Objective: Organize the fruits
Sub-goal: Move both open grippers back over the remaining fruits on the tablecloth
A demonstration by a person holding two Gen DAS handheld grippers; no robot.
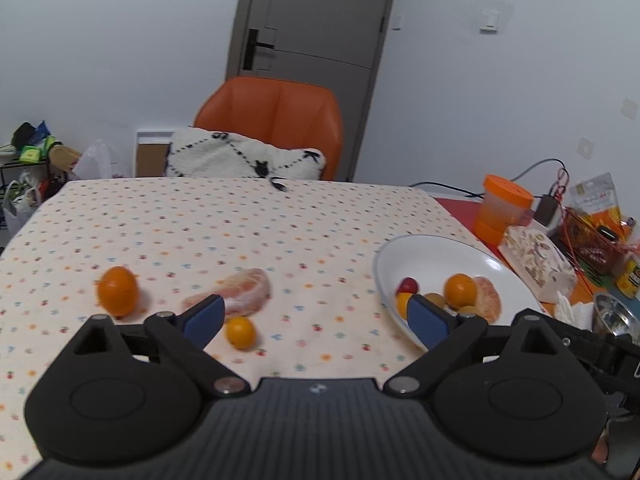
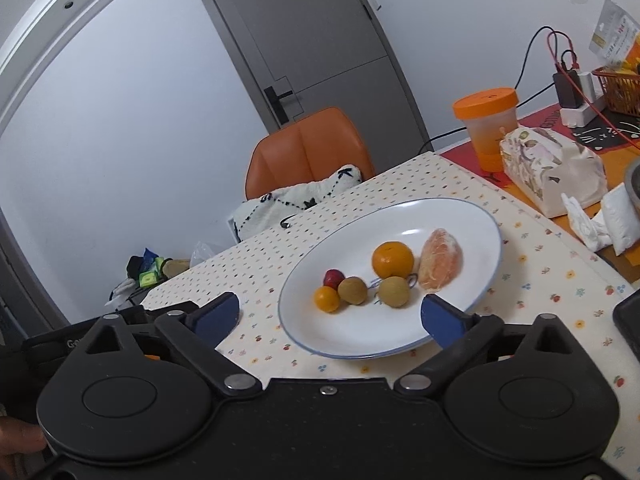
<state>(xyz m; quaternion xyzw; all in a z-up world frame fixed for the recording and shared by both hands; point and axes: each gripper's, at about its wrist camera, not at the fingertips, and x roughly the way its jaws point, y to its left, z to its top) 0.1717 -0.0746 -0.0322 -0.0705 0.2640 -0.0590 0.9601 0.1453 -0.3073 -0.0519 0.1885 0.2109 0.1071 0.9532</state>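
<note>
Orange fruit is split between two places: three pieces lie loose on the dotted tablecloth (image 1: pixel 240 224), namely a mandarin (image 1: pixel 118 296), a peeled citrus half (image 1: pixel 244 294) and a small kumquat (image 1: pixel 241 332), while the white plate (image 2: pixel 460 216) already holds a mandarin, a peeled half, a red berry, two brownish round fruits and another small orange one. The left gripper (image 1: pixel 316 318) hovers over the cloth with its blue pads spread wide and nothing between them, the kumquat just ahead of its left pad. The right gripper (image 2: pixel 332 314) hangs at the plate's near rim, also spread and empty. The step in hand looks like picking up the kumquat, so it is best to centre it between the pads, come down until they straddle its middle, and close gently, since a small round fruit can roll or squirt out. The peeled half will need a softer squeeze still, and placing fruit in the plate's bare near side avoids knocking the pile.
</note>
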